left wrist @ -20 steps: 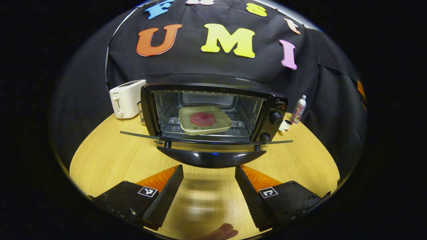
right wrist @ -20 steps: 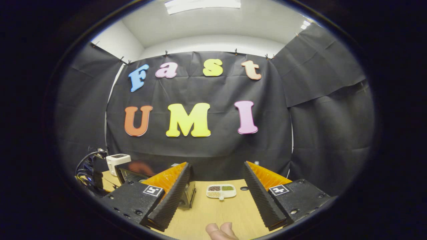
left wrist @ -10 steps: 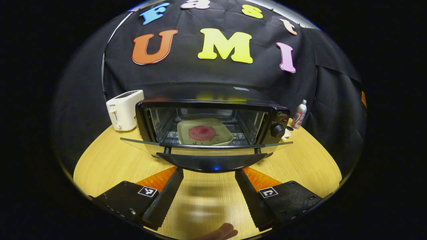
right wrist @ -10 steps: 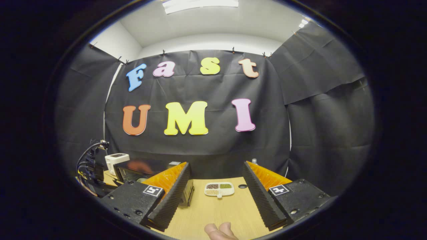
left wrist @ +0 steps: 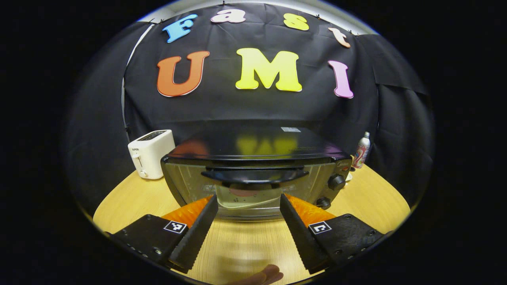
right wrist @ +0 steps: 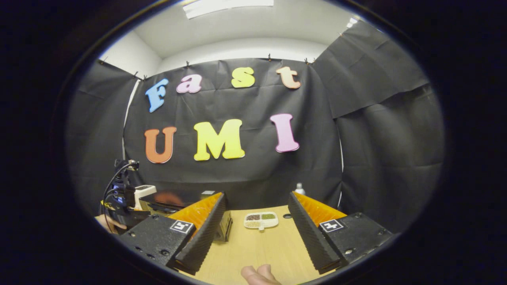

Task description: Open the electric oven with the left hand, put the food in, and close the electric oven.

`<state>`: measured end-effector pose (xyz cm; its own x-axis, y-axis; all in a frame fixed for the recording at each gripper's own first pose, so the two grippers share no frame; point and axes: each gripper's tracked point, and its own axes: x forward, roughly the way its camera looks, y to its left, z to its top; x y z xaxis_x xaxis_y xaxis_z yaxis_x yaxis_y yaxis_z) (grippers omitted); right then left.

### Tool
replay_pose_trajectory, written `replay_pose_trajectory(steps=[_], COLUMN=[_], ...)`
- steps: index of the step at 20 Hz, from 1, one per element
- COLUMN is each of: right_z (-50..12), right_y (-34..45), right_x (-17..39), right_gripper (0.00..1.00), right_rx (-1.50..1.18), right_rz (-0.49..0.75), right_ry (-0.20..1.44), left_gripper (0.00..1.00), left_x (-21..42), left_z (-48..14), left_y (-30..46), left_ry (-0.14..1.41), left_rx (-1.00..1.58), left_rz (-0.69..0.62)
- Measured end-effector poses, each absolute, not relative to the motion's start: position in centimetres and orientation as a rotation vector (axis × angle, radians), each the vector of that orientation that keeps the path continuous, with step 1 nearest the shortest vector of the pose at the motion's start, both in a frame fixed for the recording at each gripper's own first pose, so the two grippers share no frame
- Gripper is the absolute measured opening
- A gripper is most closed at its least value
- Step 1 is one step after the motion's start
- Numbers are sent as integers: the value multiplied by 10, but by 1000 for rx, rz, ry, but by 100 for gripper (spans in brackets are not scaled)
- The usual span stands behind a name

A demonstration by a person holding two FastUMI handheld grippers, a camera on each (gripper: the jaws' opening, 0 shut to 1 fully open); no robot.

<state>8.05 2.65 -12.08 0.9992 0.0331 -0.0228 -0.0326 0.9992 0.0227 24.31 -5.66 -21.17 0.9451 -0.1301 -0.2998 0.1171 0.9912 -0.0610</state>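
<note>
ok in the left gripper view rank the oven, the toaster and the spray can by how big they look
1. electric oven, largest by far, though it also stands nearest the camera.
2. toaster, clearly smaller.
3. spray can, smallest; it stands farther back, so part of that is distance.

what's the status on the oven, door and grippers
Left gripper open, just below the door handle. Right gripper open, idle. Oven door up, plate of food inside. Nothing blocking.

1. Black cloth [right wrist: 245,170] covers the back wall and the side at 3 o'clock.
2. A white wall [right wrist: 130,55] and ceiling [right wrist: 253,27] show above the cloth.
3. A ceiling light [right wrist: 227,6] glows at 12 o'clock.
4. The wooden counter [left wrist: 130,198] spans 6 o'clock.
</note>
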Motion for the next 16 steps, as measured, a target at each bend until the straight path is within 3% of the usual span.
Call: replay_pose_trajectory(steps=[3, 4, 5, 11, 12, 15, 16], right_z=[-121, -120, -120, -108, -104, -98, -94], right_y=[28, 29, 30, 27, 27, 29, 30], right_x=[66, 59, 54, 15, 8, -9, -15], right_gripper=[96, 100, 96, 96, 100, 96, 100], right_rx=[19, 19, 20, 16, 11, -9, -16], right_rz=[37, 43, 44, 38, 36, 34, 33], right_ry=[29, 29, 29, 6, 1, -10, -14], left_gripper=[95, 95, 94, 94, 94, 94, 94], left_x=[221, 214, 205, 149, 140, 107, 96], left_z=[-200, -198, -194, -175, -171, -147, -135], left_y=[-62, -63, -64, -65, -63, -56, -55], left_ry=[267, 253, 240, 175, 164, 120, 98], left_rx=[-48, -44, -39, -37, -46, -47, -44], left_rz=[-143, -145, -147, -145, -141, -123, -123])
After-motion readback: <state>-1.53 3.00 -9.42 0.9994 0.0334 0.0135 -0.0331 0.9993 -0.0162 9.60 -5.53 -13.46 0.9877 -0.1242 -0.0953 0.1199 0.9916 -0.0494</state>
